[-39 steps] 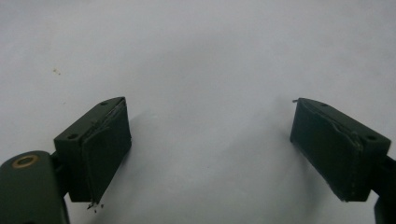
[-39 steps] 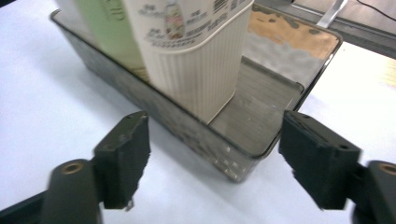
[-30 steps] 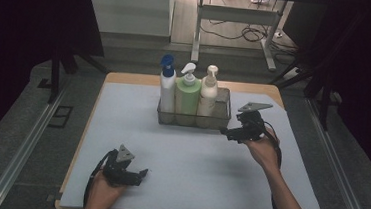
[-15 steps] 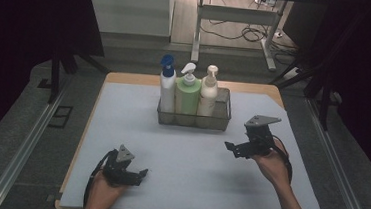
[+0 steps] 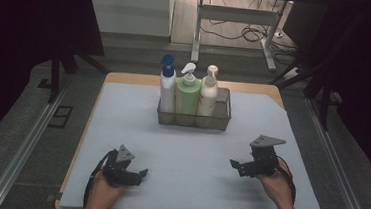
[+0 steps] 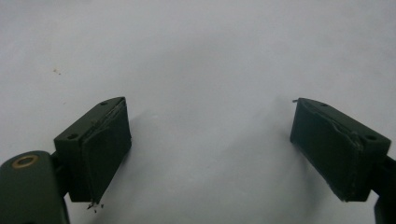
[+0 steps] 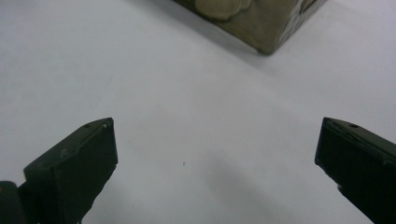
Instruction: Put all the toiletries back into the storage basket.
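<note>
Three pump bottles (image 5: 187, 95) stand in the wire basket (image 5: 222, 118) at the mat's (image 5: 190, 150) far middle, labels unreadable. Left gripper (image 5: 141, 173) and right gripper (image 5: 234, 164) both gape wide, empty, near the front edge.

Mat (image 5: 185, 149): pale grey, plain, on a light wood table (image 5: 125, 77). Basket (image 5: 193, 117): dark wire mesh, beyond both claws. Bottles in it: white with blue pump (image 5: 167, 85); light green with white pump (image 5: 187, 92); cream with cream pump (image 5: 208, 92). Left gripper (image 5: 138, 173) and right gripper (image 5: 236, 166): black, each topped by a grey plate. Floor (image 5: 26, 122): grey.
</note>
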